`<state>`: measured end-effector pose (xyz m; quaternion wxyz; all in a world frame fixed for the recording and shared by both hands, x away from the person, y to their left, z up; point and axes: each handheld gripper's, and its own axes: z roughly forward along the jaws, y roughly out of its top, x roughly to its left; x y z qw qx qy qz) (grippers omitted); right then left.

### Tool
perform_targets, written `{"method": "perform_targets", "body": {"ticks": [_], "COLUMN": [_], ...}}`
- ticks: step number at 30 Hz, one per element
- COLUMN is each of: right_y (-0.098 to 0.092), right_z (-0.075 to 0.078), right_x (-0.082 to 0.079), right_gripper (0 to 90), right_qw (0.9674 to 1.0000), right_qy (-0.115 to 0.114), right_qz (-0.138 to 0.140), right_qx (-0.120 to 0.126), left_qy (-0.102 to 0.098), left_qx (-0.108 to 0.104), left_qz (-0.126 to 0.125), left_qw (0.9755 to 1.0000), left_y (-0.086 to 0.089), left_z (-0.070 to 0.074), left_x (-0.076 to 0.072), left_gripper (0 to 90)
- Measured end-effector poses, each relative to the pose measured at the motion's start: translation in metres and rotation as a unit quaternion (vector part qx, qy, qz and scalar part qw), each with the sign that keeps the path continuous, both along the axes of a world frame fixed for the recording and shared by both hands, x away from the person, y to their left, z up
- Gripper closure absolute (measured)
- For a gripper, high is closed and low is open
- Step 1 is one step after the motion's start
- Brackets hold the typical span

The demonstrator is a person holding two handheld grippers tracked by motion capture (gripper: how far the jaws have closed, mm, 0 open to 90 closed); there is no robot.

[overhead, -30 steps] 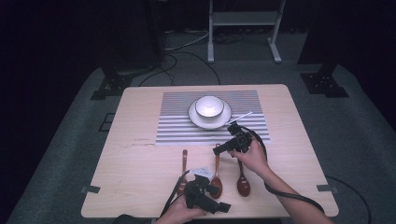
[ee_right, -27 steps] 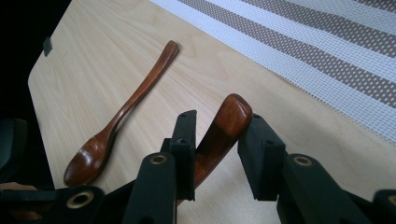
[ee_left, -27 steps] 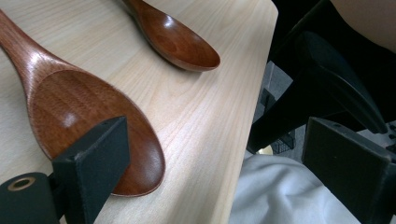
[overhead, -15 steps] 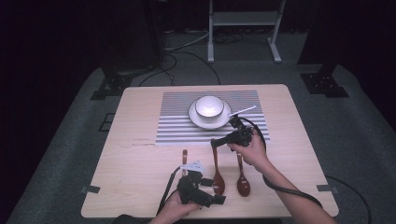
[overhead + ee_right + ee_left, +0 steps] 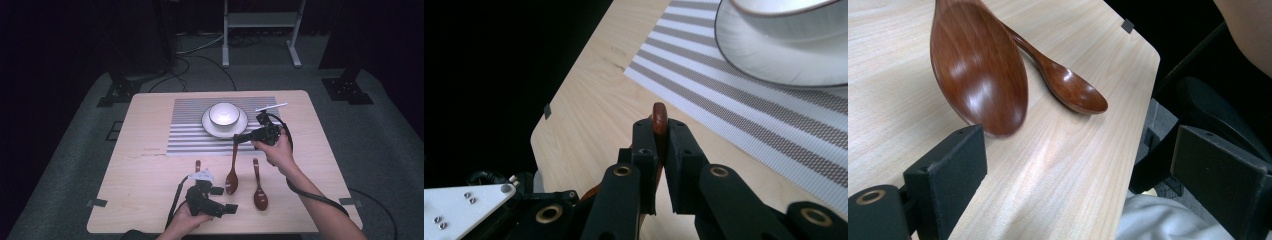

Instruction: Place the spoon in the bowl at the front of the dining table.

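My right gripper [image 5: 239, 139] [image 5: 659, 132] is shut on the handle tip of a brown wooden spoon [image 5: 232, 176] [image 5: 659, 116] and holds that end above the table. The spoon slants down towards me, and its bowl [image 5: 978, 70] stays low over the wood; I cannot tell whether it touches. A second wooden spoon [image 5: 259, 192] [image 5: 1068, 90] lies flat just right of it. My left gripper [image 5: 224, 199] [image 5: 1078, 150] rests near the front edge, open, with nothing between its jaws. It points at the two spoon bowls. A third spoon handle [image 5: 198, 165] pokes out beyond it.
A white bowl [image 5: 223, 113] sits on a white plate [image 5: 207, 126] on a grey striped placemat [image 5: 185, 135] at the table's far middle. A thin white stick [image 5: 271, 107] lies at the mat's right edge. The table's front right corner [image 5: 1143, 50] is close to the spoons.
The right gripper has closed on the spoon's handle and risen, moving away from me, which tilts the handle end up. The left gripper has shifted only slightly.
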<state>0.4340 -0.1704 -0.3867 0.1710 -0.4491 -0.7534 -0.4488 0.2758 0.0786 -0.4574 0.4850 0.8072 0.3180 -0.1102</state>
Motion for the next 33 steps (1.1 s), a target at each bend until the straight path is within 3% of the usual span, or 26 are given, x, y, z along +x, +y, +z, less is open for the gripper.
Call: {"method": "perform_targets", "body": {"ticks": [11,33], "right_y": [-0.01,-0.009], "right_z": [0.012,0.039], "right_x": [0.014,0.04], "right_gripper": [83.0,82.2], "right_qw": [0.9992,0.9966], "right_qy": [-0.008,-0.021], "right_qz": [-0.038,-0.08], "right_qx": [0.004,0.002], "left_qy": [-0.001,-0.007], "left_qx": [0.001,0.003], "left_qz": [0.004,0.009], "left_qw": [1.0,0.9999], "left_y": [0.002,0.004], "left_z": [0.0,0.001], "left_x": [0.001,0.002], "left_gripper": [6.7,6.7]}}
